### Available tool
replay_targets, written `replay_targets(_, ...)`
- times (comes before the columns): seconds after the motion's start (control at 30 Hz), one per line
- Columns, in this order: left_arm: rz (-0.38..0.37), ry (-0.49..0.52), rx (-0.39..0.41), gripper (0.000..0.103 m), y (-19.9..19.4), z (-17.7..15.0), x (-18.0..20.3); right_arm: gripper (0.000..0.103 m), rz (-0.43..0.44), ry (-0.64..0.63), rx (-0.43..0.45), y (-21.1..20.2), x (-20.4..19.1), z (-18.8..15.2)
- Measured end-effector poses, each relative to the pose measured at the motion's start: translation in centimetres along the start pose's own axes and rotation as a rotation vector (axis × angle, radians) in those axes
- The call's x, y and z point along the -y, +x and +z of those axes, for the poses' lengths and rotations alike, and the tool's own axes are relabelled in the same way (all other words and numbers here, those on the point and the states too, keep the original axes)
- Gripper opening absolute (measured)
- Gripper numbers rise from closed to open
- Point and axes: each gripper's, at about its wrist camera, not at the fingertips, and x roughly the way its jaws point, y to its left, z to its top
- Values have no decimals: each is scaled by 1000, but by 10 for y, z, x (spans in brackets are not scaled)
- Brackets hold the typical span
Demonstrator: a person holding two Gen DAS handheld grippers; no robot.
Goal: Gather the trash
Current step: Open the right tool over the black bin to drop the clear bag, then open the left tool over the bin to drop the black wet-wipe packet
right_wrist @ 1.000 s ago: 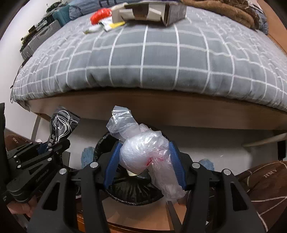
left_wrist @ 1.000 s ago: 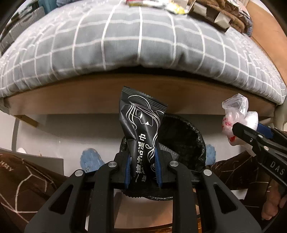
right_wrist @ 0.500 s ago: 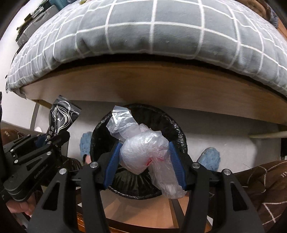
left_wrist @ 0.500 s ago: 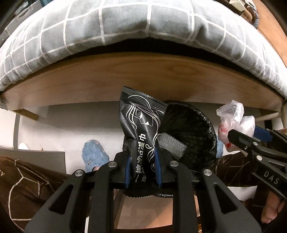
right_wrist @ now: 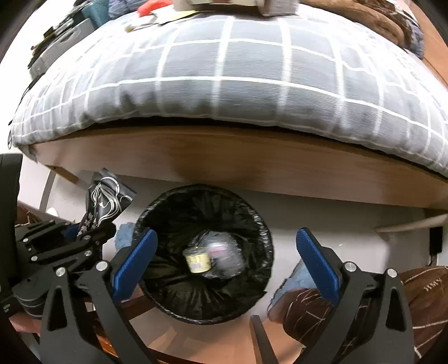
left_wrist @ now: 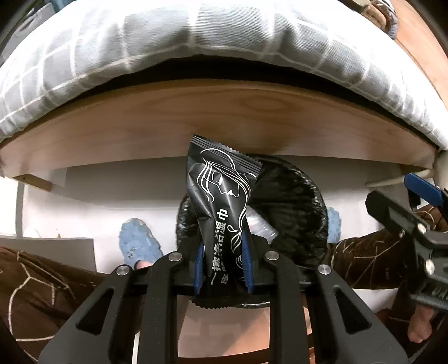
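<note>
My left gripper [left_wrist: 224, 246] is shut on a black wet-wipe packet [left_wrist: 221, 207] with white line art, held upright just left of the bin; the packet also shows in the right wrist view [right_wrist: 105, 201]. My right gripper [right_wrist: 226, 252] is open and empty above a bin lined with a black bag [right_wrist: 168, 212]. The clear plastic bag ball [right_wrist: 224, 252] lies blurred inside the bin beside a small yellow-labelled can [right_wrist: 197, 259]. In the left wrist view the bin [left_wrist: 291, 201] sits behind the packet, and the right gripper [left_wrist: 414, 207] is at the far right.
A bed with a grey checked cover [right_wrist: 224, 84] and wooden side rail [right_wrist: 238, 156] overhangs the bin. More litter and a cardboard box [right_wrist: 235, 2] lie on top of the bed. Blue slippers [left_wrist: 137, 243] and brown-trousered legs [right_wrist: 406, 302] flank the bin.
My right gripper has opened and the plastic bag ball has dropped into the bin. The left gripper has come lower and closer to the bin, still holding the packet.
</note>
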Motion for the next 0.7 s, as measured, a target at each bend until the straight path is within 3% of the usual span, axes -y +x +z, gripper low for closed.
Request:
replay_targets(0.3,-30,38,-13,22,9,-2,27,95,-88,72,-12,4,49,-15)
replay_targets(0.7,-35,78,-39,22,26,-1,55,95,-100,170,-8,4,84,-15)
